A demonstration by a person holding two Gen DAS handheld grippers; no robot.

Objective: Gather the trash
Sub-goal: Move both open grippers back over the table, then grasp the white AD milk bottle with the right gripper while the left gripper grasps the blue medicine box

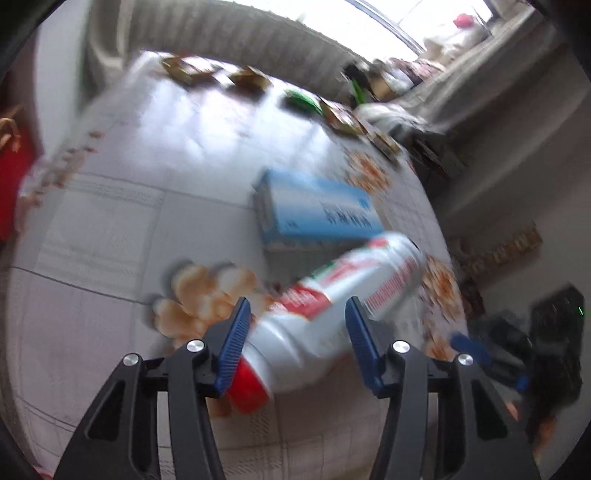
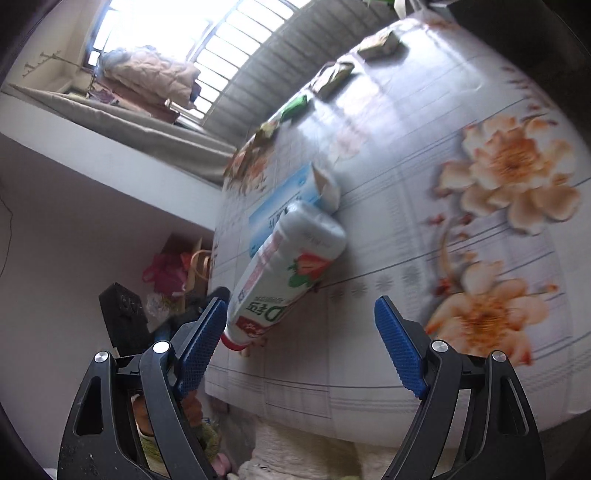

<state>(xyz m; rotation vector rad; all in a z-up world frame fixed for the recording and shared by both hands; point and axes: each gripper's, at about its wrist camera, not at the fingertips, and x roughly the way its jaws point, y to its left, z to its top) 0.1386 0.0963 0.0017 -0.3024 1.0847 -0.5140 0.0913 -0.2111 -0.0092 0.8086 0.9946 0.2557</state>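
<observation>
A white plastic bottle [image 1: 332, 295] with a red cap and a strawberry label lies on the flowered tablecloth [image 1: 110, 221], next to a light blue carton [image 1: 317, 210]. My left gripper [image 1: 298, 301] straddles the bottle near its neck. Both blue pads [image 1: 236, 332] touch its sides, and the bottle runs slantwise between them. In the right wrist view the same bottle [image 2: 288, 269] lies ahead and to the left, its cap near the table's edge, beside the blue carton [image 2: 280, 206], whose end flap is torn open. My right gripper [image 2: 301, 302] is open and holds nothing.
Several small packets line the table's far edge, among them a green one [image 1: 301, 99] [image 2: 295, 105]. Beyond stand a radiator and a bright window [image 2: 166, 33]. Off the table's side, a pink bag [image 2: 166, 273] and a black box [image 2: 122, 314] sit low down.
</observation>
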